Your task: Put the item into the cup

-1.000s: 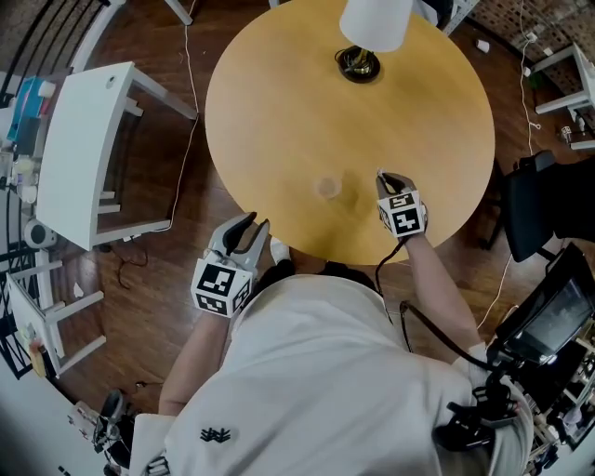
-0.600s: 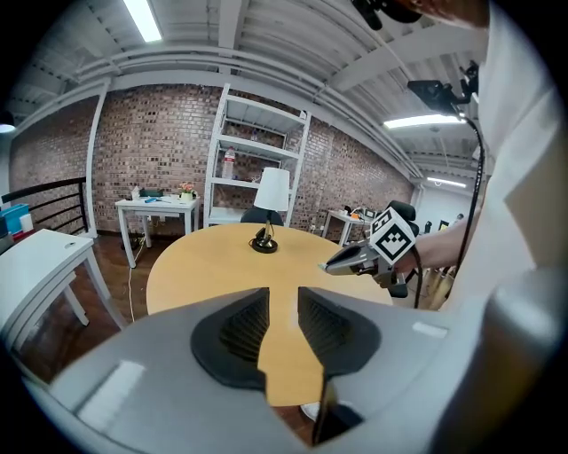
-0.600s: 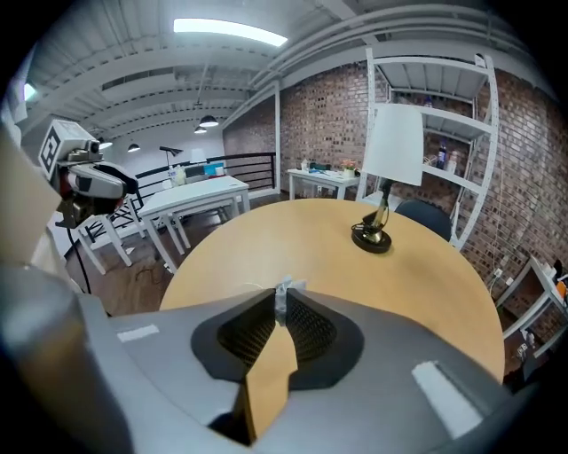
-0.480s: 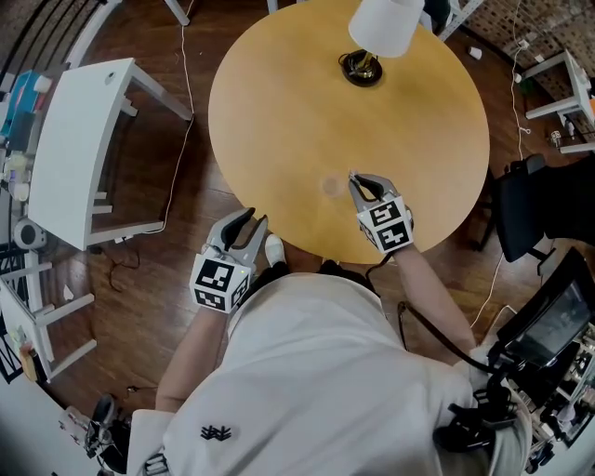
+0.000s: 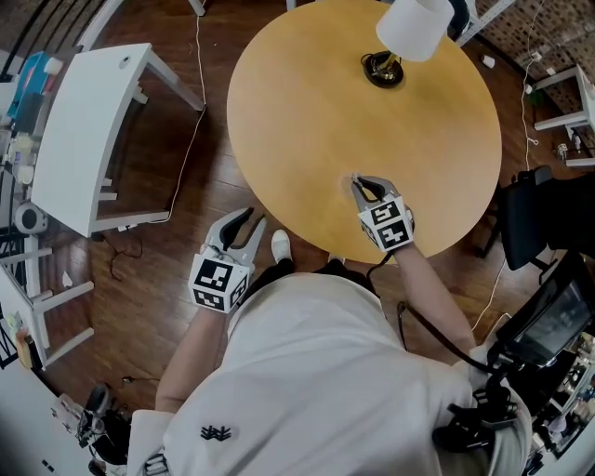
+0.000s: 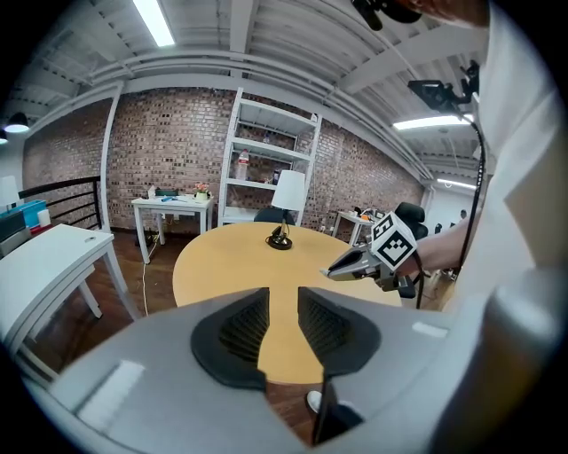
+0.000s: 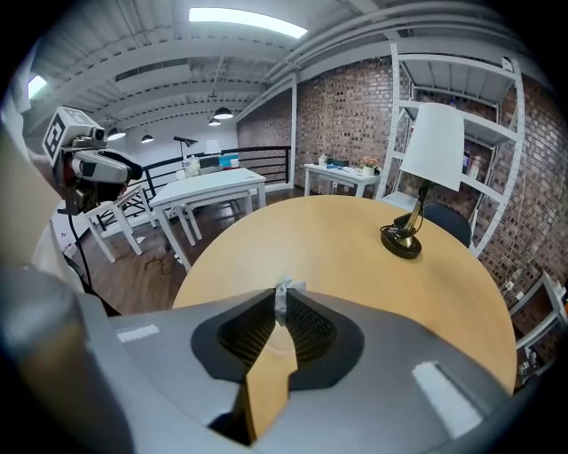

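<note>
My right gripper [image 5: 355,180] is over the near part of the round wooden table [image 5: 307,102]. It is shut on a small clear whitish item [image 7: 284,290] that pokes out of its tips. Right below the jaws a faint clear cup [image 7: 276,342] shows through the gap, hard to make out. In the head view the cup is mostly hidden under the tips. My left gripper [image 5: 249,223] is off the table's near left edge, above the wooden floor, open with nothing between its pads [image 6: 241,324]. The left gripper view shows the right gripper [image 6: 332,272] low over the tabletop.
A lamp with a white shade [image 5: 415,26] and a dark base [image 5: 383,70] stands at the table's far side. A white table [image 5: 84,130] is to the left and a black chair [image 5: 539,209] to the right. Cables run over the floor [image 5: 186,177].
The right gripper has moved left over the table, carrying the item to the faint cup, and has stayed there for the last half second. The left gripper has barely moved.
</note>
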{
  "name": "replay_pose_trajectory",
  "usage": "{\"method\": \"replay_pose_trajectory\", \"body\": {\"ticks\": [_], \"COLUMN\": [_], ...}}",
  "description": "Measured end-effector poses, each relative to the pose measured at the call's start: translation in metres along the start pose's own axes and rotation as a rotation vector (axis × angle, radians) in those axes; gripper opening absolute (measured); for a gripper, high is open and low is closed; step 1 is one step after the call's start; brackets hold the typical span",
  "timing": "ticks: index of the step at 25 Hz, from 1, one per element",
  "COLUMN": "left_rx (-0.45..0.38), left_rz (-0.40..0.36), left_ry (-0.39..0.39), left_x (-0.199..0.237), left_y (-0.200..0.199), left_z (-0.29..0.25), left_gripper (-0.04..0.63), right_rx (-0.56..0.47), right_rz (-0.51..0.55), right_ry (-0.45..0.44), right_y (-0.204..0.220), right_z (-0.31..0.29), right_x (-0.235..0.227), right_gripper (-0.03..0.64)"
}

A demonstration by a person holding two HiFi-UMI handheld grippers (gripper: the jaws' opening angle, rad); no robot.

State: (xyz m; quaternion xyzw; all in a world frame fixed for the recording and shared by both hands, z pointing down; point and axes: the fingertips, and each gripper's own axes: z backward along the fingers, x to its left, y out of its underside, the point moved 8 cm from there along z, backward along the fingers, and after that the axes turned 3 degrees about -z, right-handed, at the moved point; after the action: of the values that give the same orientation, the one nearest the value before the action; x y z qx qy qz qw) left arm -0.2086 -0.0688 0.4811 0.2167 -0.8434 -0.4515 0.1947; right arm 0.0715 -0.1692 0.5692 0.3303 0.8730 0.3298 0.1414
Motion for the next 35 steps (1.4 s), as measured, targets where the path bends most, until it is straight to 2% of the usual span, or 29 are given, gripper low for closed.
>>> {"method": "replay_pose_trajectory", "body": {"ticks": [5, 9, 13, 28, 33, 35], "left_rx": [-0.003, 0.001, 0.003, -0.006, -0.017, -0.022], "left_rz": [0.004, 0.009, 0.013, -0.021, -0.034, -0.046], "left_ry": [-0.003, -0.004, 0.004, 0.08, 0.12, 0.139], "left_x": [0.017, 0.024, 0.029, 0.032, 0.03, 0.029], "left_y": [0.024, 0.024, 0.021, 0.017, 0.015, 0.016], "left_z": [0.028, 0.034, 0.029, 0.007, 0.008, 0.008], "left_gripper": [0.082, 0.083, 0.081, 0.083, 0.082, 0.083], "right_rx": [0.051, 0.094, 0.119, 0.075, 0.056, 0.039], "right_rz": [0.018, 0.017, 0.005, -0.053, 0.041, 0.03], "right_ry": [0.023, 0.019, 0.016, 0.081, 0.133, 0.146], "right_y": [0.014, 0.019, 0.019, 0.02, 0.011, 0.013], "right_z": [-0.02, -0.032, -0.038, -0.022, 0.006, 0.021], "right_x": [0.029, 0.029, 0.022, 0.016, 0.031, 0.038], "right_gripper": [0.04, 0.05, 0.091, 0.078, 0.084, 0.084]}}
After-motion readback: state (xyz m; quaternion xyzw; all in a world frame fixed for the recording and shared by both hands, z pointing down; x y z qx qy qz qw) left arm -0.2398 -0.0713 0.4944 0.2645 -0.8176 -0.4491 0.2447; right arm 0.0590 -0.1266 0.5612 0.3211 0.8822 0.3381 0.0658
